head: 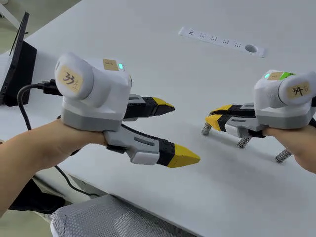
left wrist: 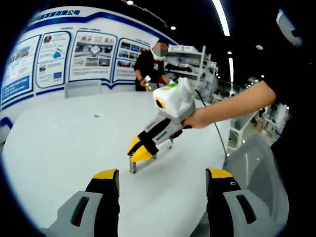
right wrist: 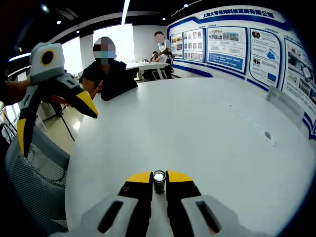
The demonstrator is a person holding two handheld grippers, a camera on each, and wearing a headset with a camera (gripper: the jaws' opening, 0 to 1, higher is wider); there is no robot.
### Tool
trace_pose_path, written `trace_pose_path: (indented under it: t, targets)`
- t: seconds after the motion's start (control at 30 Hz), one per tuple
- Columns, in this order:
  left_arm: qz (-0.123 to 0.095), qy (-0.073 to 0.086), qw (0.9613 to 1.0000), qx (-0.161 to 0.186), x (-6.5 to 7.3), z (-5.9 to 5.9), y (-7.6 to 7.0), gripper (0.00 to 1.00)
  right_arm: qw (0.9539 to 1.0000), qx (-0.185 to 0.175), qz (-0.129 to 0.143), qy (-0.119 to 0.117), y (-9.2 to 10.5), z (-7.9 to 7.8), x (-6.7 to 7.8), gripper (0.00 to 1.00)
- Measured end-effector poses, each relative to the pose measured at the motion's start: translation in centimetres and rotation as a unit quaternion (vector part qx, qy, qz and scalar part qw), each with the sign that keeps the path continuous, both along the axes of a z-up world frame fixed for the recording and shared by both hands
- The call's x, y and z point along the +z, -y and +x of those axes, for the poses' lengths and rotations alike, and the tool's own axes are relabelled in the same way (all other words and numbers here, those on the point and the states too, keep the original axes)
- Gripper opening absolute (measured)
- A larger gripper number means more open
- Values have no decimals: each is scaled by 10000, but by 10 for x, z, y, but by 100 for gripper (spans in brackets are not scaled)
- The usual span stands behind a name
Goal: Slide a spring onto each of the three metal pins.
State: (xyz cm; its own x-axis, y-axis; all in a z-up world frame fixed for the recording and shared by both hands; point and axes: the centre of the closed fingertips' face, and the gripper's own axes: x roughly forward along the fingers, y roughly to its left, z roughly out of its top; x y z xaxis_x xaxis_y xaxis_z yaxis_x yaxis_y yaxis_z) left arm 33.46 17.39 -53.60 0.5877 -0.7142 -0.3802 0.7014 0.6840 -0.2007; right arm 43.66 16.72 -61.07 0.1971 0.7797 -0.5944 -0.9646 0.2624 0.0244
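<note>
On the white table (head: 163, 54), three short coiled springs show under my right gripper: one (head: 206, 129) by its tips, one (head: 243, 142) in the middle, one (head: 283, 156) nearest my hand. The right gripper (head: 216, 117) hangs low over them, its jaws closed on a small round metal pin (right wrist: 159, 180) seen end-on. The left gripper view shows the right gripper (left wrist: 139, 149) with a spring (left wrist: 132, 167) standing below its tips. My left gripper (head: 174, 131) is held above the table's near edge, open and holding nothing, its tips (left wrist: 160, 175) pointing at the right gripper.
A white power strip (head: 222, 41) lies at the far side of the table. A black device (head: 17, 64) with a cable stands at the left edge. A grey mesh chair (head: 98, 217) sits below the near edge. A seated person (right wrist: 106, 69) is across the table.
</note>
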Motion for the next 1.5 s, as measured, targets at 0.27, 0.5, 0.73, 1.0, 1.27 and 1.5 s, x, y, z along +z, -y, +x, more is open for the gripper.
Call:
trace_pose_path:
  t: [0.27,0.5,0.73,1.0,1.27,1.5]
  targets:
    - [-70,-9,9999,131,3,0,-6,75,10000,0,-75,41,1,-2,-9,11]
    - [-51,-22,9998,171,4,1,-9,76,10000,-69,-25,16,1,-2,-7,12]
    - [37,-49,9999,120,4,0,-6,77,9993,-47,366,81,1,-4,20,16]
    - [116,81,9999,71,17,12,4,79,9975,17,695,120,29,-8,61,20]
    - [26,200,9997,171,30,26,10,79,9956,-294,821,349,95,-1,88,22]
    - [58,224,9995,231,29,34,6,82,9934,-580,846,518,158,-6,103,25]
